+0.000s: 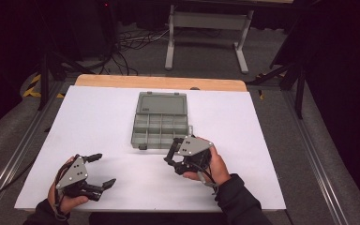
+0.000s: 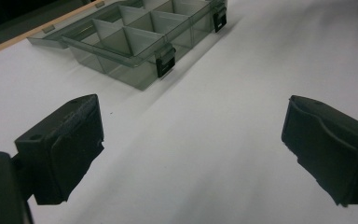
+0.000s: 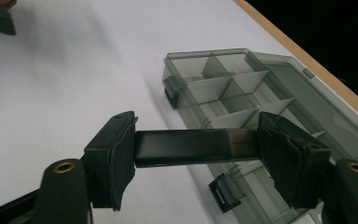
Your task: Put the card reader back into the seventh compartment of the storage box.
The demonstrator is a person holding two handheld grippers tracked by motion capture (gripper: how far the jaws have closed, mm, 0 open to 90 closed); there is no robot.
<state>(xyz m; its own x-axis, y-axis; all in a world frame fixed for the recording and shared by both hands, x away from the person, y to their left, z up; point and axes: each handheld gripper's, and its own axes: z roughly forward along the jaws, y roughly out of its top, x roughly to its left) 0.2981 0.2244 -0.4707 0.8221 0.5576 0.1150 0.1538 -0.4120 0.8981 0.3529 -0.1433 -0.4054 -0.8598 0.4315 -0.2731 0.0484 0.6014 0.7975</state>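
A grey see-through compartment box [image 1: 140,136] lies open in the middle of the white table, its lid [image 1: 161,102] folded back. Its divided cells look empty in the left gripper view, where the box's front wall [image 2: 121,70] with two black latches sits far up left. My right gripper [image 1: 172,153] hovers just in front of the box's near right corner. It is shut on a flat black bar [image 3: 182,147], held end to end between the pads, with the box [image 3: 200,70] right behind it. My left gripper [image 1: 101,170] stands open at the near left, nothing between its jaws [image 2: 191,144].
The white sheet [image 1: 98,122] covers a wooden table whose far edge [image 1: 159,82] shows. Beyond it, on the floor, are cables [image 1: 126,44] and a white table frame [image 1: 206,28]. Metal rails [image 1: 309,145] run along both sides.
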